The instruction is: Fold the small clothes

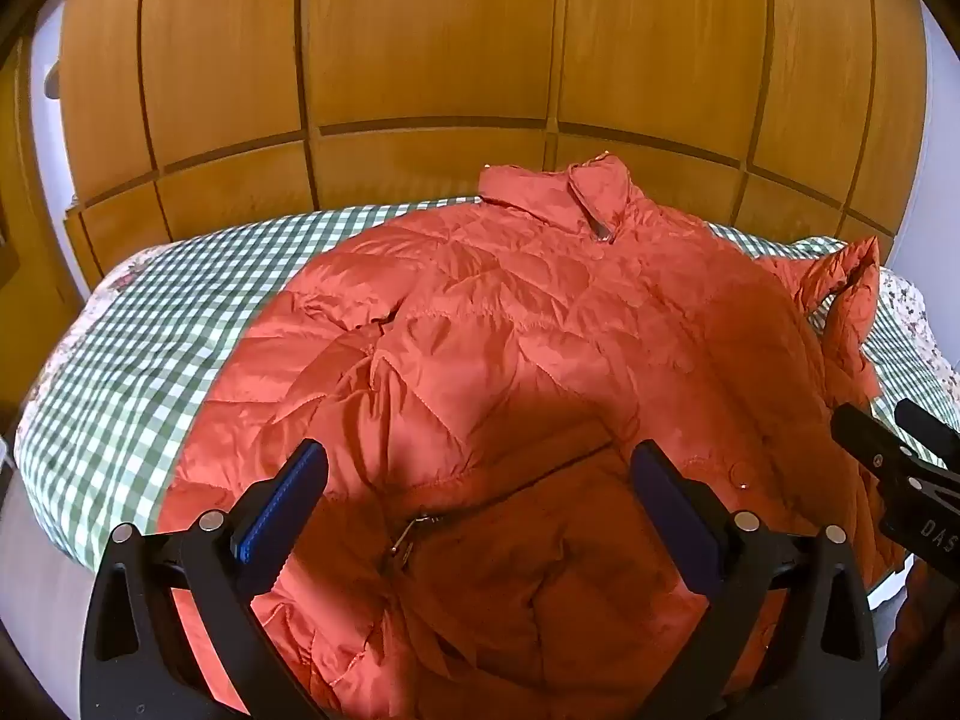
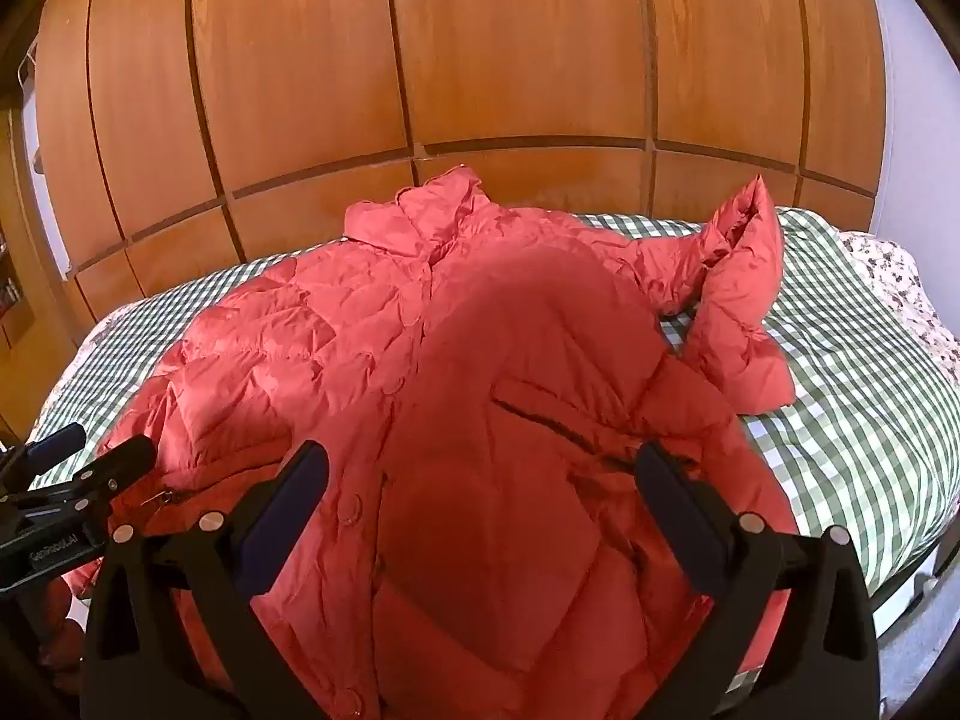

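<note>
A quilted red-orange puffer jacket lies spread front-up on a bed, collar toward the far wardrobe, hem toward me. Its right sleeve lies crumpled and bent at the far right; the left sleeve rests along the body. My left gripper hovers open above the lower left front, near a zip pull, nothing between its blue pads. My right gripper hovers open above the lower right front by the pocket slit. Each gripper shows at the other view's edge: right gripper, left gripper.
The bed has a green-and-white checked cover with a floral border. A wooden panelled wardrobe runs behind the bed. A white wall strip shows at the right.
</note>
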{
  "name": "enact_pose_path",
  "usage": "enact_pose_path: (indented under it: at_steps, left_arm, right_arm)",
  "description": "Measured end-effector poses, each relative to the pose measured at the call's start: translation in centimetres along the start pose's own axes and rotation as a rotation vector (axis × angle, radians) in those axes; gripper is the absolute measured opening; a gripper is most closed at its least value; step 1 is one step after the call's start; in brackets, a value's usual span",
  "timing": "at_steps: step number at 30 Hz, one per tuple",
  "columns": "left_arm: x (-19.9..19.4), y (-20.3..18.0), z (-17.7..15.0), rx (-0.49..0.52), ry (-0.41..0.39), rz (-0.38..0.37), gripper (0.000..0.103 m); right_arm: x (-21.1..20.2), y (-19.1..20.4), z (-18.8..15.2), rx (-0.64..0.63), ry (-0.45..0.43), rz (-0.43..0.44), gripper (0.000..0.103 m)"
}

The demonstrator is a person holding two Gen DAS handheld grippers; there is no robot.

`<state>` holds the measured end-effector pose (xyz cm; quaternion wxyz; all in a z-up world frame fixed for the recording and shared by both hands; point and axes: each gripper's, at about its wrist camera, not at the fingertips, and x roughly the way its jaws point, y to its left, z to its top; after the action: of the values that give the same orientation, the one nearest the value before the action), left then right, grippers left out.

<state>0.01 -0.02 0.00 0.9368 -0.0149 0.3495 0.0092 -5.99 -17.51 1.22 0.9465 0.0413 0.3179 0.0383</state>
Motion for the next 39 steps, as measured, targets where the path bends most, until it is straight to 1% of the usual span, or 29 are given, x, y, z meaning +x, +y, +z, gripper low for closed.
enact_pose_path:
  at_steps: [2, 4, 5, 8, 15, 39]
  left_arm:
    - [-0.07, 0.04, 0.01, -0.001, -0.003, 0.001, 0.1]
    - [0.19, -0.12, -0.38, -0.003, -0.008, 0.001, 0.1]
    - [0.26, -0.11, -0.18, -0.001, 0.005, 0.0, 0.1]
    - [0.22, -0.05, -0.09, 0.0, 0.007, -0.002, 0.1]
    - [0.19, 0.03, -0.27, 0.002, 0.007, -0.003, 0.1]
    - [0.8, -0.16, -0.82, -0.004, 0.028, -0.009, 0.1]
  right_arm:
    - [-0.16, 0.27, -0.06, 0.001, -0.001, 0.0, 0.101]
    - [0.08, -0.1, -0.22, 0.017, 0.01, 0.016, 0.101]
    - [0.04, -0.13, -0.25, 0.017, 0.01, 0.019, 0.101]
    - [-0.13, -0.2, -0.37, 0.013, 0.011, 0.023, 0.101]
    - [0.36, 0.36, -0.41, -0.004, 0.017, 0.01, 0.101]
    - [0.75, 0.56, -0.46, -0.013, 0.034, 0.017, 0.101]
